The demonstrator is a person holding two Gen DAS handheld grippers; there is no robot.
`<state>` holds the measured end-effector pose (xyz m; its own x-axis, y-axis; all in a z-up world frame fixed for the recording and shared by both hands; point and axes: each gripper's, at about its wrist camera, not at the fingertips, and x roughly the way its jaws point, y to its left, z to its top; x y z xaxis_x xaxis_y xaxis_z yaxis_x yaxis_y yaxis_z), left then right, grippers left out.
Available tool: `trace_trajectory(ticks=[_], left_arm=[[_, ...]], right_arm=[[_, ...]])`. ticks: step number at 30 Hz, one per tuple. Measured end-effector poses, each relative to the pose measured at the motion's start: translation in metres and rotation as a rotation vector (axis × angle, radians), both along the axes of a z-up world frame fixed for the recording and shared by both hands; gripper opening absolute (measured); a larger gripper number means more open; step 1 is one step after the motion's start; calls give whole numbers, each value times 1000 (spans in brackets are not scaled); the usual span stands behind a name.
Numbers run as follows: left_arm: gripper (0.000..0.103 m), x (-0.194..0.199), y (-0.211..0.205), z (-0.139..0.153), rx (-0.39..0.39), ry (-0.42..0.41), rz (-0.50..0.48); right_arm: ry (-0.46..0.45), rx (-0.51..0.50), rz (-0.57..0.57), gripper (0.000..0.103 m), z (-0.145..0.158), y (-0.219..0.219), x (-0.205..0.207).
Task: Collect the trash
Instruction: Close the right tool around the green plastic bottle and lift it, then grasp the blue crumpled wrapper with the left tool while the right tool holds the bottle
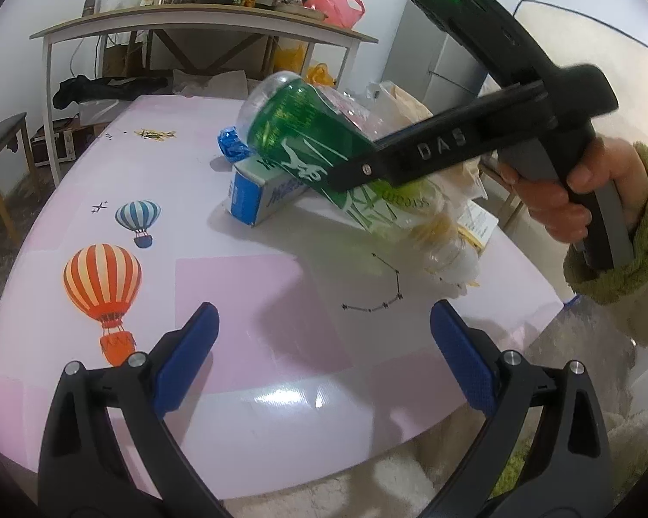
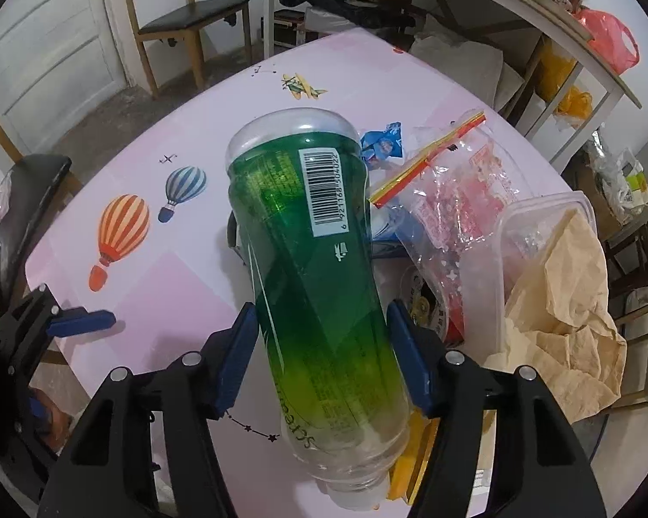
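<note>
A clear plastic bottle with a green label [image 2: 306,224] lies between the blue pads of my right gripper [image 2: 319,315], which is shut on its middle. Seen from the left wrist, the bottle [image 1: 298,125] hangs tilted above the pink table [image 1: 237,293], base up and neck down, with the right gripper [image 1: 354,168] clamped across it and a hand in a green sleeve [image 1: 583,198] on its handle. My left gripper [image 1: 324,315] stands open over the table's near edge with nothing between its fingers.
Under the bottle lie a blue-and-white carton [image 1: 255,198] and a crumpled blue wrapper [image 1: 233,146]. To the right are a zip bag [image 2: 453,181], a clear plastic container [image 2: 540,237] and crumpled brown paper [image 2: 561,302]. A shelf table [image 1: 194,21] and a chair [image 2: 185,21] stand beyond.
</note>
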<state>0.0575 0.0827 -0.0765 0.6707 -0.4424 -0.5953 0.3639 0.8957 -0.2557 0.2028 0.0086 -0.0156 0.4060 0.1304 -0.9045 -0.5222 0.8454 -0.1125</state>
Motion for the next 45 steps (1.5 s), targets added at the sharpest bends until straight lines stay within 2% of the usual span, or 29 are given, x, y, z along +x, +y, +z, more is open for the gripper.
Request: trace_trajectory(ticks=[6, 11, 15, 18, 22, 27, 32, 34, 37, 41, 43, 45], left_arm=[[94, -7, -6, 1, 45, 4, -28], [94, -13, -7, 0, 36, 20, -39], [94, -22, -3, 1, 11, 36, -45], [94, -27, 5, 2, -11, 50, -37], [94, -31, 20, 5, -40, 64, 2], [94, -30, 42, 8, -102, 76, 58], [94, -26, 56, 5, -177, 102, 69], [94, -24, 57, 3, -172, 104, 67], [94, -21, 56, 1, -162, 109, 61], [91, -21, 52, 1, -145, 111, 63], [89, -24, 52, 1, -141, 111, 66], [86, -26, 51, 1, -130, 113, 65]], right_arm=[[5, 55, -10, 58, 2, -10, -11], [8, 98, 9, 58, 13, -12, -29], [46, 159, 58, 58, 22, -3, -40], [138, 224, 95, 58, 19, 14, -34], [294, 304, 73, 58, -2, 35, -14], [342, 296, -16, 59, -26, 46, 3], [355, 290, -32, 61, -32, 42, -5], [358, 270, -19, 68, -33, 40, -9], [369, 241, 9, 71, -38, 43, -11], [364, 213, 31, 71, -43, 50, -9], [350, 200, 41, 62, -44, 52, -9], [360, 211, 51, 62, -43, 50, -11]])
